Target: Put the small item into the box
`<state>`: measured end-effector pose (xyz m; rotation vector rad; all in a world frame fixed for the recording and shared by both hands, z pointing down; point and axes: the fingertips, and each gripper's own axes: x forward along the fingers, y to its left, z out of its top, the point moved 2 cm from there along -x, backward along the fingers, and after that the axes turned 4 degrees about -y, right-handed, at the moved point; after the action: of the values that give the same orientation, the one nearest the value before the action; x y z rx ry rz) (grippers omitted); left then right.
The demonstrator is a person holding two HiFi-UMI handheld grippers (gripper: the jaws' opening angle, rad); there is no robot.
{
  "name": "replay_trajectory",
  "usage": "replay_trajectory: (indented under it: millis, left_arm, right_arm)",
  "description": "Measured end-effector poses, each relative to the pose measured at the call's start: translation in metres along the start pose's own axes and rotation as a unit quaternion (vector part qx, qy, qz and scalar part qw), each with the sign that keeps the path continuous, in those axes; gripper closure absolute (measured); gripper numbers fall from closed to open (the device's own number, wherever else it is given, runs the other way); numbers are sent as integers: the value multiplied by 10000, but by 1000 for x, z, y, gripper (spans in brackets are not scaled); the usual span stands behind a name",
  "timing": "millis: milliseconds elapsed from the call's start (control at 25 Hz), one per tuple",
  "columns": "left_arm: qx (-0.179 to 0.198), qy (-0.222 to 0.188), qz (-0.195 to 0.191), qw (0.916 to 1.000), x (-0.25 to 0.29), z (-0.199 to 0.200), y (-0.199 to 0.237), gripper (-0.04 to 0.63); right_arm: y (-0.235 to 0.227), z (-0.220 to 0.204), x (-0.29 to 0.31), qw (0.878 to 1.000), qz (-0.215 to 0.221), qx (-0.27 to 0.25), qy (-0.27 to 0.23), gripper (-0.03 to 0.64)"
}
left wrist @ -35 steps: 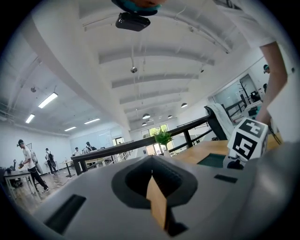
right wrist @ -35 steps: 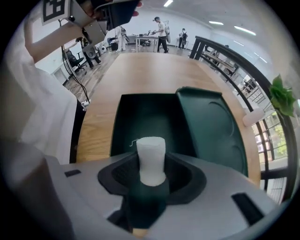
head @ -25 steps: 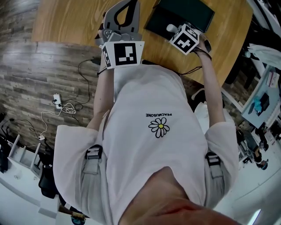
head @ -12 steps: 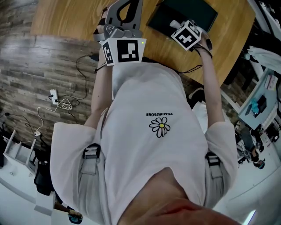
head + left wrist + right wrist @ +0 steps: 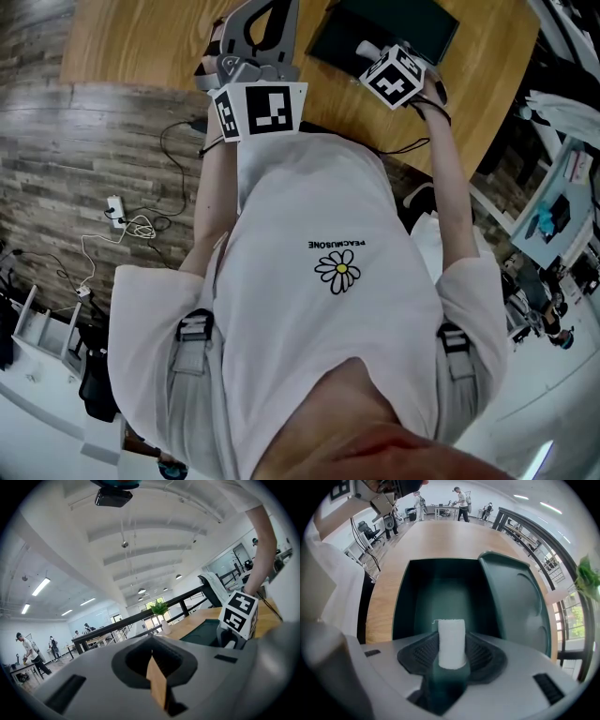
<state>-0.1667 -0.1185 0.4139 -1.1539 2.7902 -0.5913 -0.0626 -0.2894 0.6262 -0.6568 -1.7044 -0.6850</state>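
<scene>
Right gripper point(image 5: 452, 657): jaws clamped on a small white cylindrical roll point(image 5: 452, 637), which stands upright between the pads. Just beyond and beneath the jaw tips sits an open dark green plastic box point(image 5: 412, 603), its interior bare. Its rounded green lid point(image 5: 520, 606) lies to the jaws' right, on a light wooden table point(image 5: 436, 541). Left gripper point(image 5: 157, 686): jaws together, tilted up toward the ceiling, off the right gripper's left side.

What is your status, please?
Right tool shut on roll, over open box. Left tool shut, empty, raised. Nothing blocking.
</scene>
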Motion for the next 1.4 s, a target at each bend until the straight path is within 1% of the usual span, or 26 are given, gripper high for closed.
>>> replay_trajectory:
  millis: [160, 240, 440, 600, 680, 760, 800, 880, 920, 1000, 1080, 1120, 1160, 1240, 1280, 1320, 1360, 1400]
  left_arm:
    - [21, -67, -35, 10000, 1, 5, -3, 578]
    - [30, -97, -45, 9999, 1, 7, -2, 578]
    - [39, -120, -57, 9999, 2, 8, -2, 578]
    - [123, -151, -117, 9997, 6, 13, -5, 578]
    - [160, -214, -144, 9995, 8, 18, -6, 578]
    - [162, -295, -181, 9993, 9, 25, -7, 578]
    - [140, -342, -204, 9991, 10, 29, -8, 578]
    - [69, -433, -229, 9988, 12, 38, -10, 578]
    - [33, -467, -203, 9987, 13, 43, -9, 580]
    - [-51, -512, -52, 9987, 14, 52, -6, 578]
    - [-115, -608, 89, 9980, 15, 62, -3, 578]
    - [-97, -714, 102, 9973, 16, 70, -2, 578]
    - [-54, -850, 81, 9963, 18, 79, -2, 578]
    - [-50, -1085, 14, 9941, 21, 94, -3, 578]
    - [-68, -1156, -26, 9933, 22, 100, -5, 578]
    - [-61, -1203, -70, 9927, 24, 105, -8, 578]
    - [-18, -1240, -111, 9922, 25, 111, -10, 580]
    - [43, -1286, -142, 9916, 26, 118, -13, 578]
  right_arm:
    - [0, -3, 2, 9999, -143, -84, -39, 422]
    - [0, -1, 2, 9998, -137, -36, -108, 405]
    - [-1, 6, -6, 9993, -132, 34, -341, 397]
    - [-6, 18, -27, 9966, -170, 227, -768, 396]
    - [-10, 25, -45, 9929, -278, 444, -1064, 397]
    - [-18, 33, -66, 9843, -462, 845, -1482, 397]
    - [-23, 36, -77, 9774, -571, 1069, -1735, 397]
    - [-35, 42, -102, 9591, -876, 1449, -2271, 399]
    - [-42, 45, -117, 9476, -1099, 1589, -2543, 411]
    - [-57, 49, -149, 9199, -1601, 1832, -3074, 456]
    - [-68, 50, -180, 8868, -2033, 2089, -3586, 503]
    - [-71, 50, -195, 8676, -2222, 2210, -3860, 523]
    - [-74, 49, -211, 8453, -2416, 2312, -4166, 543]
    - [-76, 46, -242, 7907, -2813, 2463, -4848, 609]
    - [-76, 43, -256, 7633, -2975, 2530, -5146, 609]
    - [-74, 39, -266, 7400, -3110, 2605, -5364, 610]
    - [-72, 34, -274, 7217, -3245, 2690, -5491, 611]
    - [-70, 29, -279, 7078, -3392, 2780, -5538, 611]
